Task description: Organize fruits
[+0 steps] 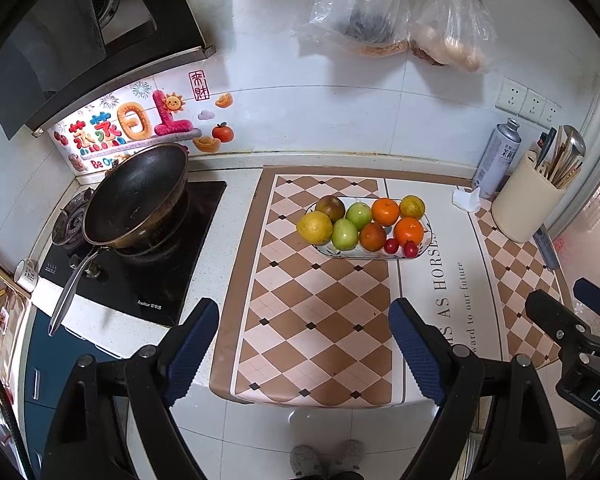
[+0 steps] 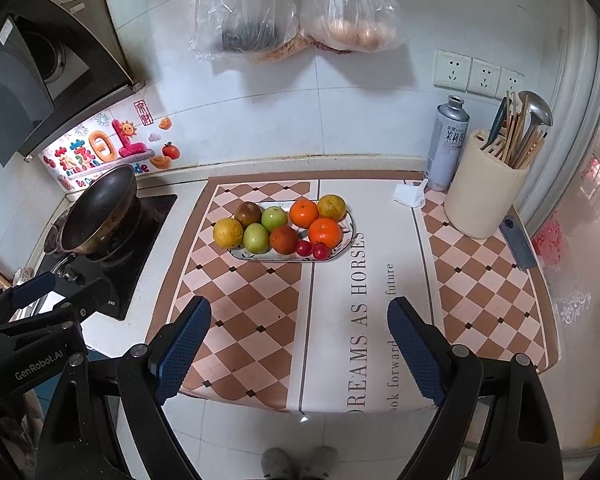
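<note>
Your left gripper (image 1: 304, 344) and right gripper (image 2: 300, 344): jaws open, empty. Fruit plate (image 2: 342, 246) at twelve o'clock; its rim mostly hidden by fruit.

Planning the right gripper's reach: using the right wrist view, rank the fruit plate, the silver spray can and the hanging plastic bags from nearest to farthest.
From the right gripper:
1. Fruit plate, straight ahead on the mat.
2. Silver spray can, back right by the wall.
3. Hanging plastic bags, high on the wall.
</note>
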The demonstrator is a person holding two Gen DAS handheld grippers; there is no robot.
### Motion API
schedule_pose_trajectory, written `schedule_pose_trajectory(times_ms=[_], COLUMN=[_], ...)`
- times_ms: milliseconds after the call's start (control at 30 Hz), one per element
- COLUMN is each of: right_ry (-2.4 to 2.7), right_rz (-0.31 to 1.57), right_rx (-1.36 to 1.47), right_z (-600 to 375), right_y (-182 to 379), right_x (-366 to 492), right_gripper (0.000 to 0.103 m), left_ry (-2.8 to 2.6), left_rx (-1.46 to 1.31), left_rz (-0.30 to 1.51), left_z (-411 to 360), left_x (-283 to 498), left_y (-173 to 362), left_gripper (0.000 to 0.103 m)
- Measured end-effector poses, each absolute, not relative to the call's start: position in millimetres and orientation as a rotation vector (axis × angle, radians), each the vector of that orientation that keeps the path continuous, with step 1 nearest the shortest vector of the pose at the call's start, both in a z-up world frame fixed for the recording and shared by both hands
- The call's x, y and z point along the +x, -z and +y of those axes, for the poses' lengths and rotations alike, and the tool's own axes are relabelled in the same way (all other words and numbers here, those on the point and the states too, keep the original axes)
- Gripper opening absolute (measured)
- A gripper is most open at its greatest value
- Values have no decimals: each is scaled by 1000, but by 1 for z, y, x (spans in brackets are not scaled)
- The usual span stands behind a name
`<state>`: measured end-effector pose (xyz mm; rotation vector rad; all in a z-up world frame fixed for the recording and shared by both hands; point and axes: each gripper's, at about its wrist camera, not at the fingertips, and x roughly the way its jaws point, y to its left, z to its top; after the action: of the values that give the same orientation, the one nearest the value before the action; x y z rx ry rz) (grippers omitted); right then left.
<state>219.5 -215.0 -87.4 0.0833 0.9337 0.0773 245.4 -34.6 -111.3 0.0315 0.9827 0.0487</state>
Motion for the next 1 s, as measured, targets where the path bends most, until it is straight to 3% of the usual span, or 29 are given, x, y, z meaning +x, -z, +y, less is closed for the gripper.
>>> schedule_pose_trajectory(times_ms=[267,333,367,400,433,1000], right_ry=[-74,-73,-73,-72,-71,-64], right_rz=[940,943,943,942,942,937], right_rx=[83,83,84,84,83,79], right_z=[-215,-216,-218,-219,-220,-224], right_y=[89,89,90,90,90,88], right_x=[218,218,217,217,217,217], right_gripper=[92,97,98,98,98,98], left_ry=[-50,-47,-49,-50,-49,-55], left_rx=[35,41,43,44,41,46], left_rz=[987,992,992,992,988,969], left_z=[-33,-34,-34,-34,-34,-34], left_x=[247,246,246,245,245,241], left_y=[114,116,117,117,117,111], left_gripper=[87,87,90,102,102,102])
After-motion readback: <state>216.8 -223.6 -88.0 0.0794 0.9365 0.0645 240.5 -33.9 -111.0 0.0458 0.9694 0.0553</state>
